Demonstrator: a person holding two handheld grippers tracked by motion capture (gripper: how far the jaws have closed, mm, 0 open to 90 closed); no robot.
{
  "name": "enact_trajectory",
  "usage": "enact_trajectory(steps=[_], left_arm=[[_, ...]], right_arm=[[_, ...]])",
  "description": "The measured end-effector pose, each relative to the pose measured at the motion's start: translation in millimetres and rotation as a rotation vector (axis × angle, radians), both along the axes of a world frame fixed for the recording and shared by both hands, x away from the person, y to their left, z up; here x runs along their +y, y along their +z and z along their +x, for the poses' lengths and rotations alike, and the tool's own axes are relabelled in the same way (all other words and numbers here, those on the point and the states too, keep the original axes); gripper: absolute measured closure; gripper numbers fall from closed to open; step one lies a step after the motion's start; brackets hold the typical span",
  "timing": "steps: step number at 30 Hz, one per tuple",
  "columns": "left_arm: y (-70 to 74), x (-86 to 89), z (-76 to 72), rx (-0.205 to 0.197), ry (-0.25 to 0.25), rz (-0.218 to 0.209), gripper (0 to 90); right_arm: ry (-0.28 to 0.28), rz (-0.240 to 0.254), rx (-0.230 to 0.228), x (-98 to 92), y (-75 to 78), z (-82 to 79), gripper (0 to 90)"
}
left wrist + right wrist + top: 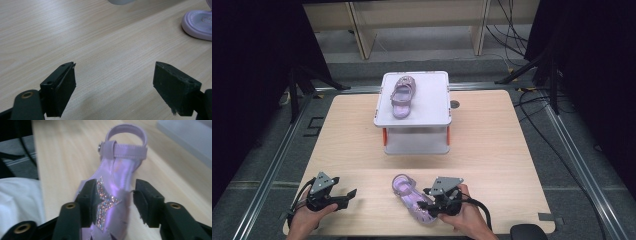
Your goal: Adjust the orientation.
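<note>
Straddling the front of the purple sandal (113,192), the right gripper (113,203) has its jaws about half spread, one on each side of the toe part with the glittery star. The left pad looks like it's touching the edge of the shoe and the right one seems a hair off it, so I can't tell if it's really pinching yet. That sandal (412,197) lies flat on its sole on the near part of the wooden table (492,150), long axis running diagonally, heel strap pointing away toward the far left and toe toward the person's right hand (464,217). Over on the left, the left gripper (113,82) has its jaws spread wide over bare wood with nothing between them, well apart from the shoe. Farther back, mid-table, there's a white raised box-like stand (432,107) with a matching second sandal (402,96) lying on top, long axis running front to back.
</note>
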State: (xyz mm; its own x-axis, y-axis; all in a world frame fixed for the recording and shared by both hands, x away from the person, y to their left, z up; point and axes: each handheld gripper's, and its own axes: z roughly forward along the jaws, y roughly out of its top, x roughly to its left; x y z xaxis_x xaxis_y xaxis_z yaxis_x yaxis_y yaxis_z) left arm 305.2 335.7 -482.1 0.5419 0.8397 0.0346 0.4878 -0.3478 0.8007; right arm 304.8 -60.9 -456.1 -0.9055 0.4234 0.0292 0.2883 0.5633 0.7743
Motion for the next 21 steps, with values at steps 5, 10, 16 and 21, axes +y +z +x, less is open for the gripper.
enact_trajectory(steps=[5, 10, 16, 21], left_arm=[[-0.6, -0.8, -0.6, 0.0, 0.007, -0.028, 17.8], [-0.5, -1.5, -1.1, 0.0, 0.01, -0.027, 17.8], [-0.1, 0.2, -0.1, 0.001, 0.002, 0.001, 17.9], [-1.0, -1.7, -0.8, 0.001, 0.006, -0.026, 17.9]], right_arm=[[-0.029, 0.049, 0.005, -5.2, 4.0, 1.3, 39.8], [0.006, 0.046, 0.016, 3.3, -0.7, -4.9, 34.5], [0.03, -0.032, -0.003, 11.6, -10.8, -9.1, 28.5], [0.036, -0.096, -0.041, 9.8, -7.0, -8.7, 30.4]])
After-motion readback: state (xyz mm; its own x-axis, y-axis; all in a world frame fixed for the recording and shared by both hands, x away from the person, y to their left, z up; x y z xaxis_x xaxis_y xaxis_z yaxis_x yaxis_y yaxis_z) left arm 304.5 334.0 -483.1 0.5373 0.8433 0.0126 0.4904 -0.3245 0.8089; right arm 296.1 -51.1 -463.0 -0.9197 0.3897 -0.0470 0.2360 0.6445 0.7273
